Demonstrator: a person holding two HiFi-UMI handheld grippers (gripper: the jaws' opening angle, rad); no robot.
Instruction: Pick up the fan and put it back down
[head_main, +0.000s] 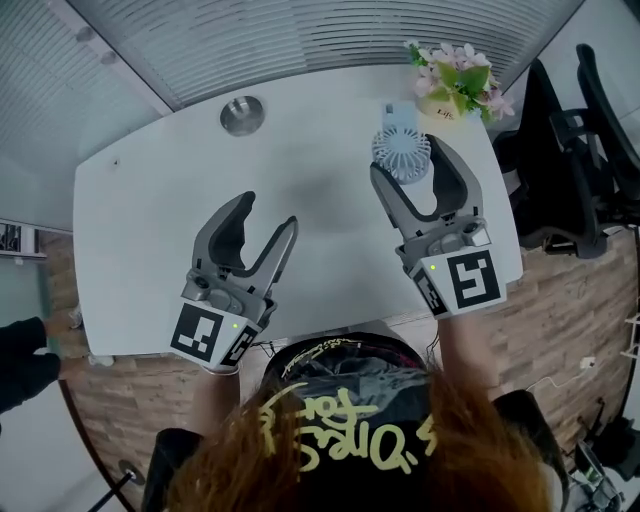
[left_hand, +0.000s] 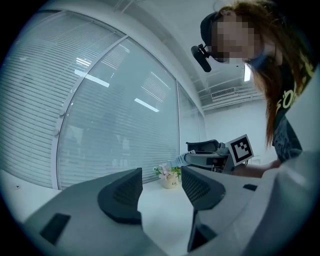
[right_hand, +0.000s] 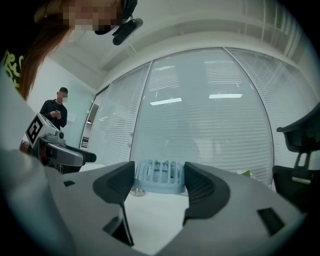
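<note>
A small light-blue fan (head_main: 402, 150) with a round grille stands at the far right of the white table (head_main: 150, 210). My right gripper (head_main: 408, 158) is level and open, its tips on either side of the fan's near face, and the pads do not press on it. In the right gripper view the fan (right_hand: 160, 176) shows just beyond the gap of the right gripper (right_hand: 160, 189). My left gripper (head_main: 268, 210) hangs open over the table's middle with nothing between its fingers. In its own view the left gripper (left_hand: 160, 187) frames only bare tabletop.
A pot of pink flowers (head_main: 455, 85) stands behind the fan at the table's far right corner. A round silver disc (head_main: 242, 114) lies at the far middle. Black office chairs (head_main: 570, 170) stand to the right. A person's sleeve (head_main: 25, 350) shows at the left.
</note>
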